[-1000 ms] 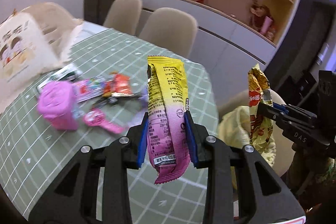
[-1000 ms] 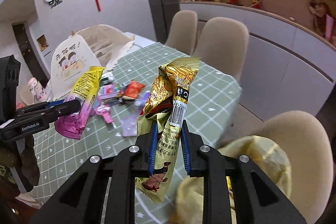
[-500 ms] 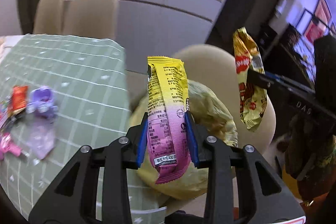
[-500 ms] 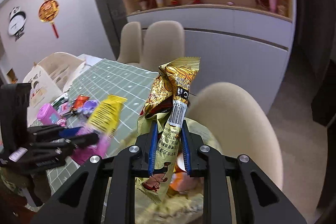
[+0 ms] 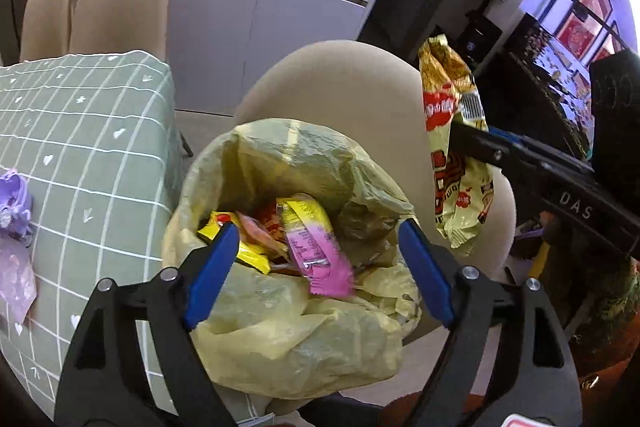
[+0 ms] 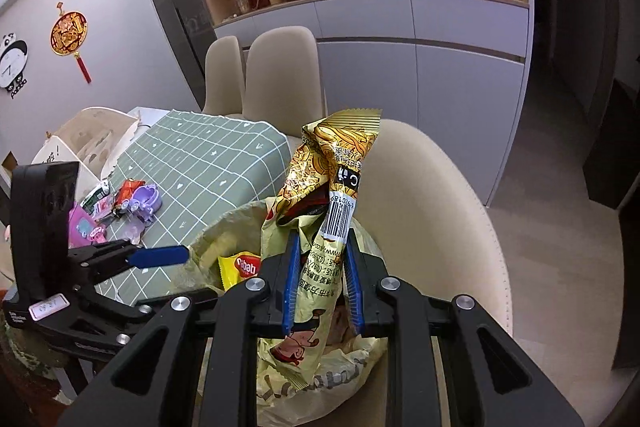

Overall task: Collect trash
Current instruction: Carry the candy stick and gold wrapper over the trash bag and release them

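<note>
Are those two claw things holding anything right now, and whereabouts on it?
The right gripper pinches a gold snack wrapper around its lower middle. The left gripper is open, holding nothing.

The trash bag [image 5: 280,327] sits on a chair [image 5: 340,87] just right of the tabletop [image 5: 80,147]; the left gripper [image 5: 318,273] hangs over its mouth, fingers [image 5: 210,273] spread to either side of a wrapper [image 5: 316,251] lying in the bag among other wrappers. The right gripper [image 6: 322,279] is over the bag's right side, a snack packet [image 6: 332,211] upright between its fingers; toys [image 6: 140,203] lie on the tabletop to the left, two more chairs [image 6: 280,75] behind it.
</note>
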Demonstrator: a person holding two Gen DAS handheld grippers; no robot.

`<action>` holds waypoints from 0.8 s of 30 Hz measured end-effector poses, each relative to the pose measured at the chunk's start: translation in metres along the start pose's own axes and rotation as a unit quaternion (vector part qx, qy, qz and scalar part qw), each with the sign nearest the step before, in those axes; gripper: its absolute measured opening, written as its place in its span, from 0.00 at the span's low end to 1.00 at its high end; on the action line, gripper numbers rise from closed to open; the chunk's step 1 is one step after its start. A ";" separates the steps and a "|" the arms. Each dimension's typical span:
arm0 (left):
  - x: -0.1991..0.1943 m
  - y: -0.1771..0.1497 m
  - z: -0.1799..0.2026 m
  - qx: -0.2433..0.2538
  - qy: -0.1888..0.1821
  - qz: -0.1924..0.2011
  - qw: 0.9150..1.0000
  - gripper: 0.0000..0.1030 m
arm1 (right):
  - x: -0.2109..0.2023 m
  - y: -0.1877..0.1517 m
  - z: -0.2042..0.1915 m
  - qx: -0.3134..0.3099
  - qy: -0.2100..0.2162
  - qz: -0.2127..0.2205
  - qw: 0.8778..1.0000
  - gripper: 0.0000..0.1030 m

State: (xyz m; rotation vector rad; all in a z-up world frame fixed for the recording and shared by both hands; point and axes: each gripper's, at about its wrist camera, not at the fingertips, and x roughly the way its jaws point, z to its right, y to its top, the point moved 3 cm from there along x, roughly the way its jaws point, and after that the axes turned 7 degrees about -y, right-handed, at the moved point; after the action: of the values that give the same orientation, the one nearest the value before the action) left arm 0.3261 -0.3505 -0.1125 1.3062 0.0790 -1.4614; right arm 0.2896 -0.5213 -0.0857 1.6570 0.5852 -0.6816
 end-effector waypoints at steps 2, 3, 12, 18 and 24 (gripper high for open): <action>-0.010 0.001 -0.009 -0.013 0.016 0.017 1.000 0.79 | 0.008 -0.001 -0.005 -0.003 0.010 -0.009 1.000 0.21; -0.016 0.001 -0.013 -0.020 0.023 0.026 0.999 0.79 | 0.015 -0.003 -0.009 -0.002 0.020 -0.017 1.000 0.21; -0.092 -0.028 -0.082 -0.124 0.107 0.090 0.982 0.79 | 0.118 -0.053 -0.065 0.014 0.073 -0.179 0.981 0.21; -0.144 -0.063 -0.123 -0.186 0.155 0.119 0.963 0.79 | 0.137 -0.065 -0.080 -0.003 0.055 -0.214 0.975 0.21; -0.188 -0.093 -0.153 -0.227 0.201 0.157 0.940 0.79 | 0.134 -0.065 -0.084 -0.001 0.033 -0.210 0.977 0.21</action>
State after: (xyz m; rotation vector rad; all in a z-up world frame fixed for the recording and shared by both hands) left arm 0.3144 -0.0920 -0.0892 1.1492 0.4327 -0.8251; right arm 0.3483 -0.4254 -0.2147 1.5709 1.0011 -0.9301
